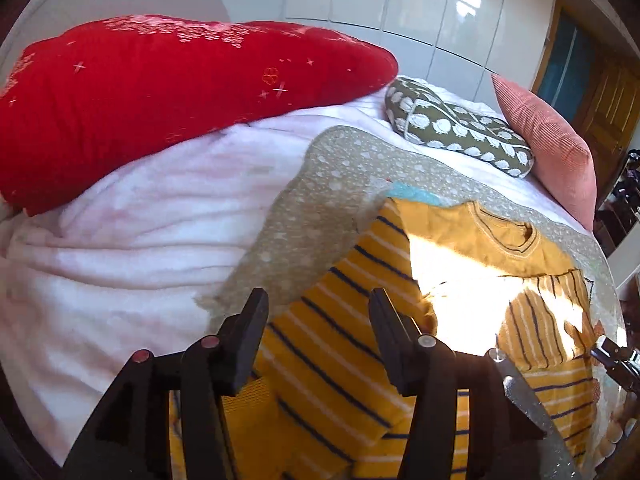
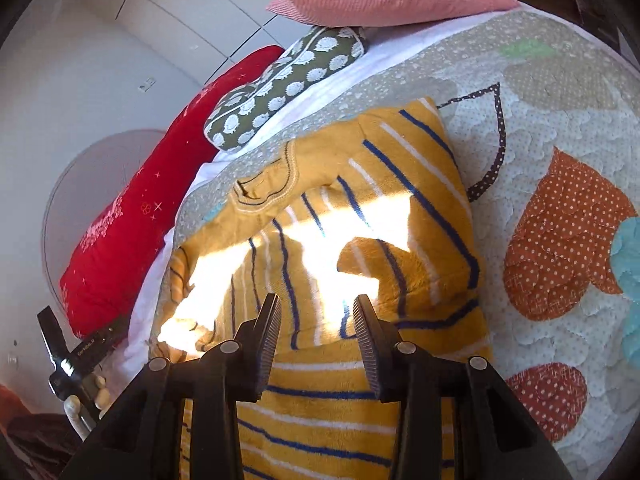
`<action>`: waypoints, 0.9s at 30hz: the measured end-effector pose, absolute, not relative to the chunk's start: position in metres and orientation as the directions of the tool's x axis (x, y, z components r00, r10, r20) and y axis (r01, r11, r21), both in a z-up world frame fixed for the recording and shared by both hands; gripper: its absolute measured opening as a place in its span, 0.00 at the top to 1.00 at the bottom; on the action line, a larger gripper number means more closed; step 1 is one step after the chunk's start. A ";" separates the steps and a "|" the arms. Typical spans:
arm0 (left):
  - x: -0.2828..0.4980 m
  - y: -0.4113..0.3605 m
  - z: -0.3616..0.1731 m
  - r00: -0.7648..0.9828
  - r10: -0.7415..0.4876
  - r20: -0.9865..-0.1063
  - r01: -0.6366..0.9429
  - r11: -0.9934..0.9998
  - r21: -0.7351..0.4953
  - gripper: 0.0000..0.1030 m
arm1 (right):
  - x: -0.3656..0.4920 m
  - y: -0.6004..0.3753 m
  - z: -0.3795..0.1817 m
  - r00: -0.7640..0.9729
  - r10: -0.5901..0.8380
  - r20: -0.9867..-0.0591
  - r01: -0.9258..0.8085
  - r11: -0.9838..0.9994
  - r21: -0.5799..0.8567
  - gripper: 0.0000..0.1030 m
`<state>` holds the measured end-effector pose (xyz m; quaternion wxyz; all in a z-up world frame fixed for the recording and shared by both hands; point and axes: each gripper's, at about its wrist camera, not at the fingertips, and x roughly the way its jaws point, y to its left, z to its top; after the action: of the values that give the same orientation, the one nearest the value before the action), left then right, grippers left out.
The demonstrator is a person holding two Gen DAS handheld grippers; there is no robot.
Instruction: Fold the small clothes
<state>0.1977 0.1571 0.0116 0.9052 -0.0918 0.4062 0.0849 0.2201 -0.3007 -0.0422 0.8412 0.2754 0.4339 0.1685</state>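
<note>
A small yellow sweater point(image 1: 472, 236) with navy and white stripes lies flat on a patterned quilt point(image 1: 320, 196), its neckline toward the pillows. A bright sun patch crosses its chest. My left gripper point(image 1: 318, 300) hovers open over a striped sleeve point(image 1: 340, 344) that runs diagonally between and below its fingers, with no cloth pinched. In the right wrist view the sweater point(image 2: 420, 208) has a striped sleeve folded across the body. My right gripper point(image 2: 316, 302) is open just above the striped lower part, nothing gripped. The left gripper point(image 2: 60, 344) also shows at the left edge.
A red pillow point(image 1: 160, 92), a green pillow with white prints point(image 1: 460, 132) and a pink cushion point(image 1: 552, 148) line the bed's far side. A white blanket point(image 1: 140, 240) lies left of the quilt point(image 2: 540, 140). White cupboard doors stand behind.
</note>
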 end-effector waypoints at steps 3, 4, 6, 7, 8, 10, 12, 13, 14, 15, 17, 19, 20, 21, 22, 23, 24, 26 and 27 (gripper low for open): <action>0.160 0.185 0.016 0.661 0.157 -0.734 -0.305 0.950 -0.071 0.49 | 0.208 -0.270 -0.027 0.545 0.555 -0.628 -0.120 0.793 0.597 0.61; 0.146 0.194 0.016 0.658 0.176 -0.732 -0.331 0.941 -0.071 0.48 | 0.204 -0.255 -0.022 0.533 0.574 -0.622 -0.156 0.789 0.595 0.61; 0.121 0.209 0.014 0.647 0.218 -0.731 -0.394 0.916 -0.076 0.47 | 0.198 -0.217 -0.013 0.487 0.625 -0.610 -0.238 0.767 0.596 0.55; 0.107 0.215 0.014 0.644 0.233 -0.729 -0.420 0.904 -0.082 0.47 | 0.194 -0.194 -0.010 0.462 0.645 -0.609 -0.283 0.758 0.588 0.54; 0.093 0.221 0.013 0.644 0.248 -0.724 -0.442 0.893 -0.087 0.47 | 0.190 -0.168 -0.007 0.435 0.660 -0.613 -0.332 0.750 0.571 0.52; 0.067 0.227 0.012 0.647 0.276 -0.711 -0.478 0.873 -0.096 0.42 | 0.182 -0.111 -0.005 0.370 0.676 -0.637 -0.440 0.731 0.521 0.48; 0.044 0.233 0.009 0.655 0.289 -0.698 -0.503 0.856 -0.118 0.39 | 0.173 -0.053 -0.009 0.307 0.679 -0.667 -0.538 0.702 0.467 0.45; 0.034 0.236 0.008 0.658 0.292 -0.694 -0.511 0.850 -0.127 0.38 | 0.168 -0.025 -0.013 0.277 0.679 -0.680 -0.576 0.684 0.447 0.45; 0.026 0.238 0.006 0.657 0.292 -0.694 -0.518 0.845 -0.135 0.37 | 0.166 -0.001 -0.018 0.242 0.682 -0.690 -0.607 0.662 0.440 0.45; 0.020 0.240 0.003 0.656 0.287 -0.698 -0.522 0.841 -0.144 0.37 | 0.163 0.023 -0.024 0.206 0.687 -0.697 -0.630 0.638 0.443 0.45; 0.012 0.245 -0.002 0.656 0.259 -0.709 -0.514 0.842 -0.167 0.37 | 0.163 0.063 -0.035 0.167 0.673 -0.720 -0.650 0.624 0.433 0.45; 0.008 0.248 -0.006 0.653 0.247 -0.716 -0.510 0.842 -0.175 0.37 | 0.169 0.089 -0.044 0.205 0.612 -0.764 -0.638 0.676 0.370 0.45; 0.007 0.250 -0.008 0.654 0.243 -0.716 -0.508 0.843 -0.178 0.37 | 0.174 0.095 -0.047 0.222 0.598 -0.770 -0.631 0.690 0.354 0.45; 0.004 0.251 -0.010 0.659 0.239 -0.713 -0.506 0.842 -0.185 0.37 | 0.179 0.099 -0.051 0.228 0.595 -0.771 -0.623 0.698 0.354 0.45; 0.003 0.252 -0.011 0.664 0.235 -0.710 -0.504 0.841 -0.194 0.37 | 0.185 0.102 -0.055 0.234 0.579 -0.781 -0.608 0.714 0.348 0.44; 0.002 0.253 -0.013 0.667 0.231 -0.708 -0.504 0.840 -0.200 0.37 | 0.191 0.105 -0.061 0.231 0.566 -0.792 -0.595 0.726 0.345 0.43; 0.003 0.253 -0.014 0.668 0.227 -0.709 -0.504 0.839 -0.206 0.37 | 0.194 0.108 -0.069 0.201 0.569 -0.798 -0.588 0.721 0.367 0.43; 0.006 0.253 -0.016 0.669 0.205 -0.715 -0.498 0.837 -0.226 0.37 | 0.197 0.112 -0.076 0.114 0.613 -0.782 -0.583 0.678 0.447 0.45; 0.008 0.252 -0.016 0.672 0.187 -0.716 -0.489 0.838 -0.240 0.37 | 0.197 0.112 -0.073 0.094 0.639 -0.763 -0.584 0.656 0.478 0.67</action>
<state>0.0081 0.2520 -0.0162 0.8897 -0.2113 0.3574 0.1901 0.1966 0.1121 -0.0733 0.7392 0.0262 0.5308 0.4137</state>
